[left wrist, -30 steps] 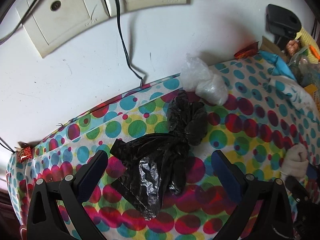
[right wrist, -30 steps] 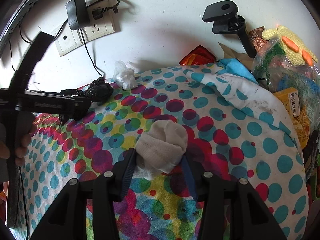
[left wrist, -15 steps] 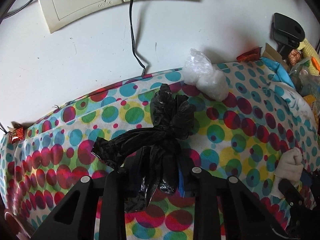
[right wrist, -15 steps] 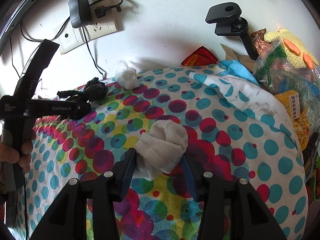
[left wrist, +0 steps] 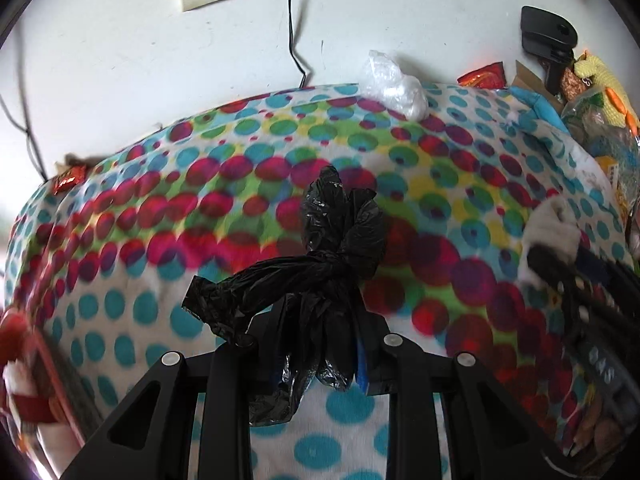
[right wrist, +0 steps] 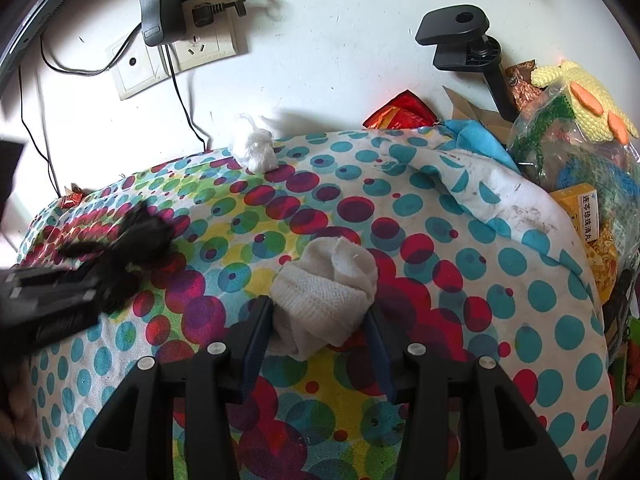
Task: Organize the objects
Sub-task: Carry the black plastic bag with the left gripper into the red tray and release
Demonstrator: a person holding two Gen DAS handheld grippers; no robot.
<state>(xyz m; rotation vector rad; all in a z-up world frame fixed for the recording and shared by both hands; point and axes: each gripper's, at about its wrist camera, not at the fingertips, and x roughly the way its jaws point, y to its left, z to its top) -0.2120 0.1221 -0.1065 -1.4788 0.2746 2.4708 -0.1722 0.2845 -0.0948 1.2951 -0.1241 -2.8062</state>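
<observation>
A crumpled black plastic bag hangs between the fingers of my left gripper, which is shut on it above the polka-dot cloth. The right wrist view shows that bag and the left gripper blurred at the left edge. My right gripper is shut on a rolled white sock that rests on the cloth. In the left wrist view the sock and the right gripper sit at the right edge.
A clear plastic bag lies by the white wall under the sockets. At the right are a black clamp, a red packet, a yellow knitted toy and a yellow box. A small red wrapper lies at the cloth's left edge.
My left gripper closed on the black bag, then drew back from the wall and leftward with it. The right gripper kept still on the sock.
</observation>
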